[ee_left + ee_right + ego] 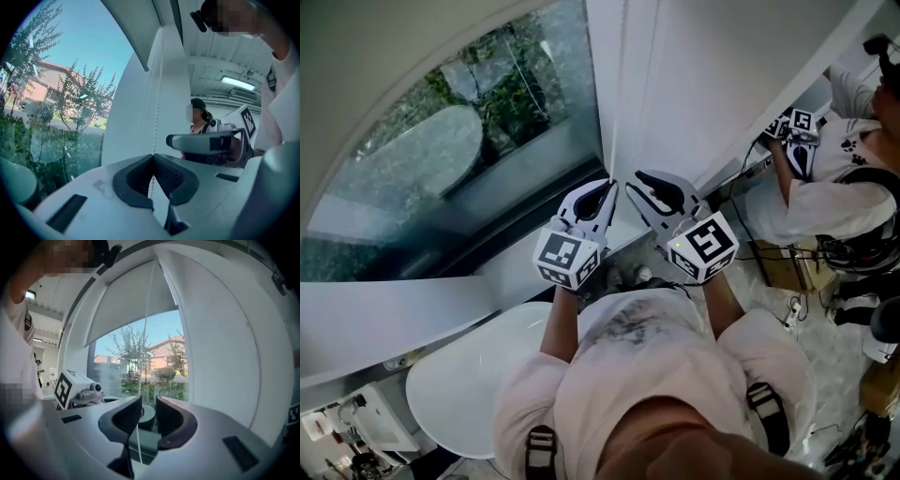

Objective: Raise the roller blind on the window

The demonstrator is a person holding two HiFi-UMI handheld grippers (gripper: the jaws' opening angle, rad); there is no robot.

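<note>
The white roller blind (131, 305) hangs part-way down over the window glass (150, 366). Its thin bead cord (149, 310) drops along the white frame. My left gripper (153, 157) is shut on the cord (158, 84), the dark pads meeting around it. My right gripper (148, 404) is open; the cord passes through the gap between its pads without being pinched. In the head view the left gripper (607, 192) and right gripper (639, 180) stand side by side at the frame, tips close together, the right slightly higher.
A white rounded table (478, 375) sits below my arms by the sill. To the right, a second person (844, 159) in a white shirt holds other grippers, with cables and boxes on the floor (797, 272). Trees and a house show outside (51, 93).
</note>
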